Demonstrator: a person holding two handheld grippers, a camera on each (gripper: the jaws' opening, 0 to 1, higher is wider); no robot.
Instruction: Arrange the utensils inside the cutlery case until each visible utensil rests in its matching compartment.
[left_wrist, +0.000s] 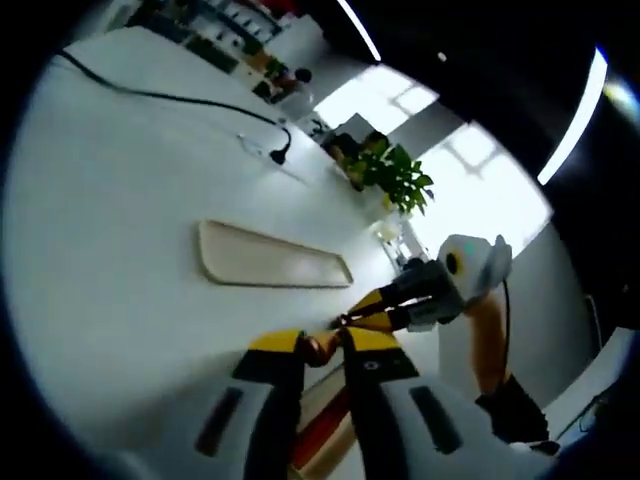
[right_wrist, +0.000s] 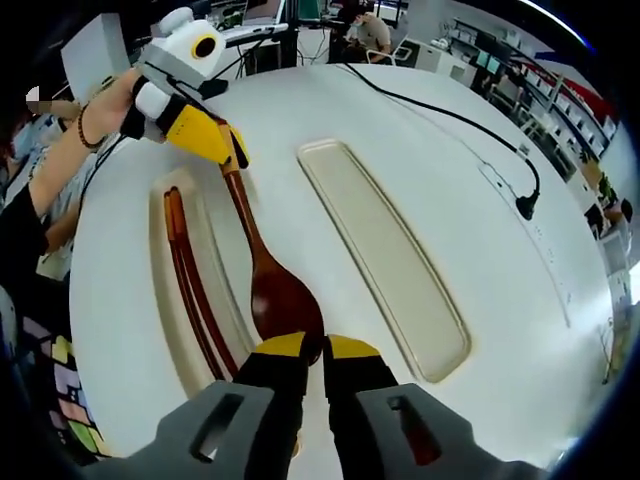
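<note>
A dark wooden spoon (right_wrist: 270, 270) hangs over the white table between both grippers. My right gripper (right_wrist: 308, 348) is shut on the rim of its bowl. My left gripper (right_wrist: 232, 148), held by a hand, is shut on the tip of its handle (left_wrist: 320, 347); in the left gripper view that gripper (left_wrist: 322, 342) rises from the bottom, and the right gripper (left_wrist: 350, 318) faces it just beyond. The long beige cutlery case (right_wrist: 165, 215) lies beside the spoon with reddish-brown chopsticks (right_wrist: 185, 270) inside. The case (left_wrist: 322, 392) and chopsticks (left_wrist: 318, 438) also show between my left jaws.
A shallow beige lid-like tray (right_wrist: 385, 250) (left_wrist: 270, 258) lies flat on the other side of the spoon. A black cable with a plug (right_wrist: 525, 205) (left_wrist: 280, 155) crosses the table's far part. A potted plant (left_wrist: 390, 175) stands past the table edge. A person's arm (right_wrist: 60, 160) reaches in.
</note>
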